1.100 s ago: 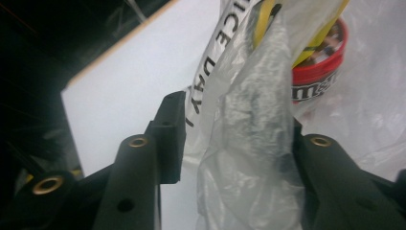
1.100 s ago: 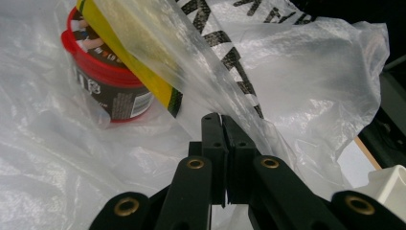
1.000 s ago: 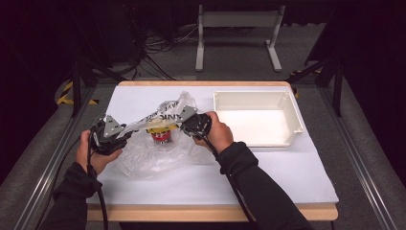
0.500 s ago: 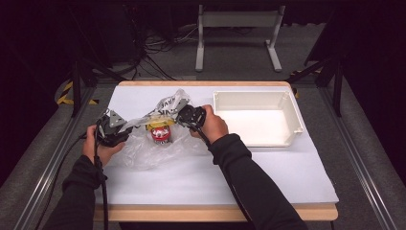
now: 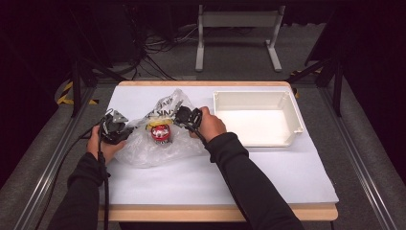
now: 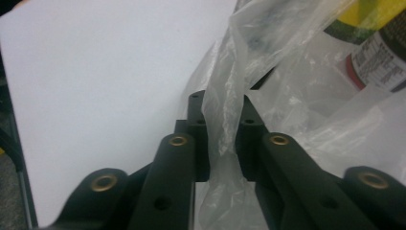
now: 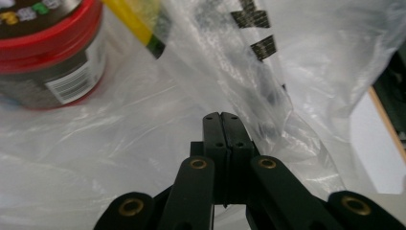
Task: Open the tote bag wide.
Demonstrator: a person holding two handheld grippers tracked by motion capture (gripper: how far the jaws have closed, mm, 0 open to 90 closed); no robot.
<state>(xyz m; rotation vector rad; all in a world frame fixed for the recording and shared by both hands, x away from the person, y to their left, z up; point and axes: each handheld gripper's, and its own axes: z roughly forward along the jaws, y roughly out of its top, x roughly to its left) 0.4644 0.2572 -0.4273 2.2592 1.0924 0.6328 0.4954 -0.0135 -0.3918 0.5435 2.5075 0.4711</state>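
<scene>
Crinkled clear plastic bag (image 5: 158, 143), mouth-opening step: left gripper (image 6: 221, 120) and right gripper (image 7: 227, 125) each clamp film; red-lidded jar (image 5: 161, 132) between jaws; next, likely spread apart evenly.

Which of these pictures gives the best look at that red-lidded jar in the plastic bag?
The right gripper view: the jar is close, showing its red lid, dark label and barcode through the bag. The high view shows the whole jar, but small. The left gripper view catches just part of its label at the edge.
</scene>
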